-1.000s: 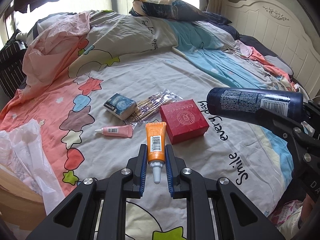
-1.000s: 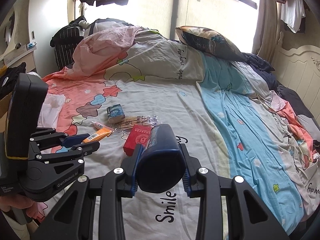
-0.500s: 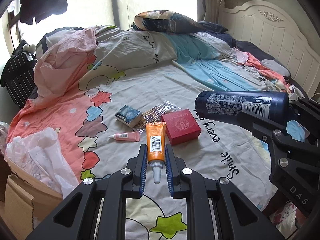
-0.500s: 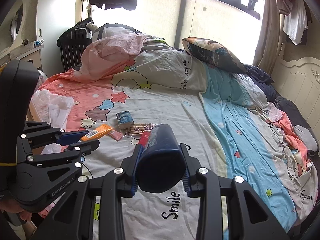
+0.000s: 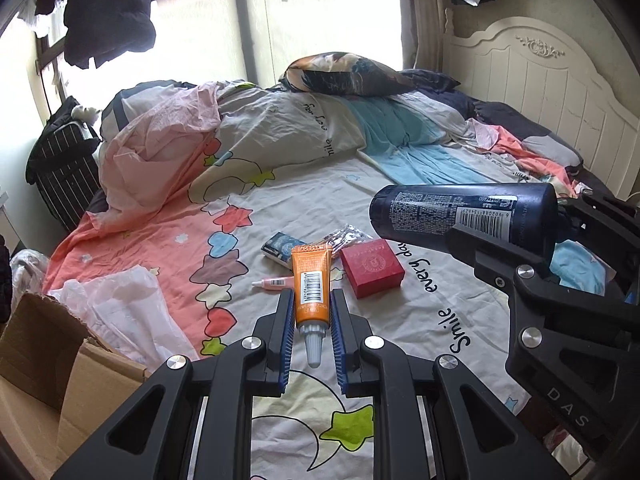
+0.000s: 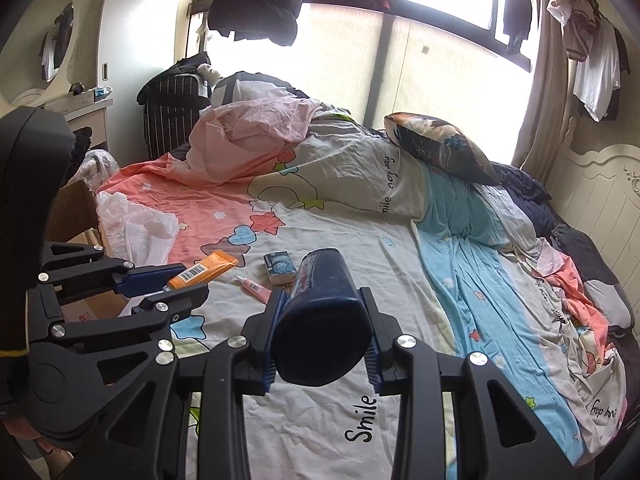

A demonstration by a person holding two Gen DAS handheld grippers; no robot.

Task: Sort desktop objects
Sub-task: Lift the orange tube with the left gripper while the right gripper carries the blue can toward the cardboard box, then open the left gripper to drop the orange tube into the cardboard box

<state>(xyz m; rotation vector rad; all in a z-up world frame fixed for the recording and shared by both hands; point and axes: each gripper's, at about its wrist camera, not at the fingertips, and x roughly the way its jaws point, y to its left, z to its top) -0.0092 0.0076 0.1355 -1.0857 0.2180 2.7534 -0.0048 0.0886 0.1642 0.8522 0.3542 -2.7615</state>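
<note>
The left gripper clamps an orange tube, its long axis along the fingers and its white nozzle toward the camera, held above the bedspread. To its right the right gripper grips a dark blue bottle, also lengthwise along its fingers. Only the left view shows the red box; a cardboard box sits at the bed's near left edge, with open bedspread to the right.

The left hand-held gripper points downward at a slant, its blue-padded jaws clamped on an orange tube (nozzle toward the camera). The right hand-held gripper, raised alongside, grips a dark blue bottle between its pads.
</note>
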